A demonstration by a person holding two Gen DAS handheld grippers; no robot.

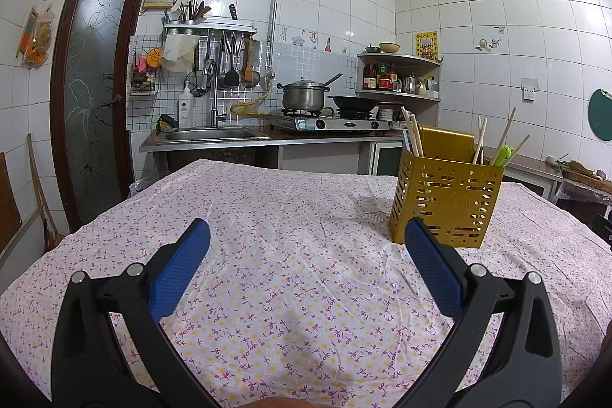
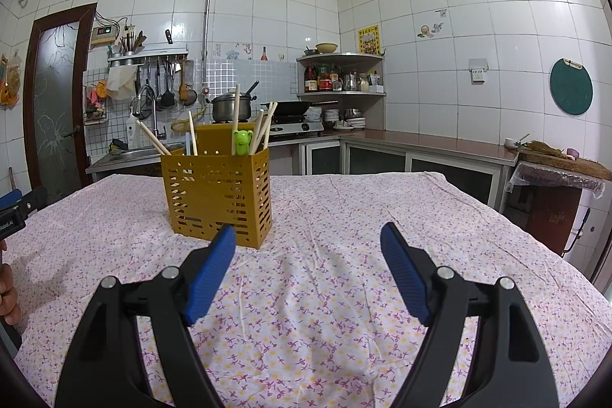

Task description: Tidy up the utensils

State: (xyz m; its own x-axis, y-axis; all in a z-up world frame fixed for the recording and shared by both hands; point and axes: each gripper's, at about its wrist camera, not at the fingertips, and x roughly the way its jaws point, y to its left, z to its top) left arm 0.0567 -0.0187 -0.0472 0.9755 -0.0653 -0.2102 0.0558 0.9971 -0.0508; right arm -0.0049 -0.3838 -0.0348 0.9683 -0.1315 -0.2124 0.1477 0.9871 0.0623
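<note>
currently | left gripper [image 1: 306,232]: fingers wide apart, nothing held | right gripper [image 2: 308,236]: fingers wide apart, nothing held

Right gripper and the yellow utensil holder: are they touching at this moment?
Apart. In the right wrist view the right gripper is open and empty, and tablecloth shows between its fingertips and the base of the yellow utensil holder.

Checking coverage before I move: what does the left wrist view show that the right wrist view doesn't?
Left wrist only: the open left hand-held gripper close up, above bare tablecloth.
Right wrist only: the open right hand-held gripper, the green round board on the wall, and the left gripper's tip at the frame edge.
Both: the yellow utensil holder with chopsticks and a green frog-topped utensil.
</note>
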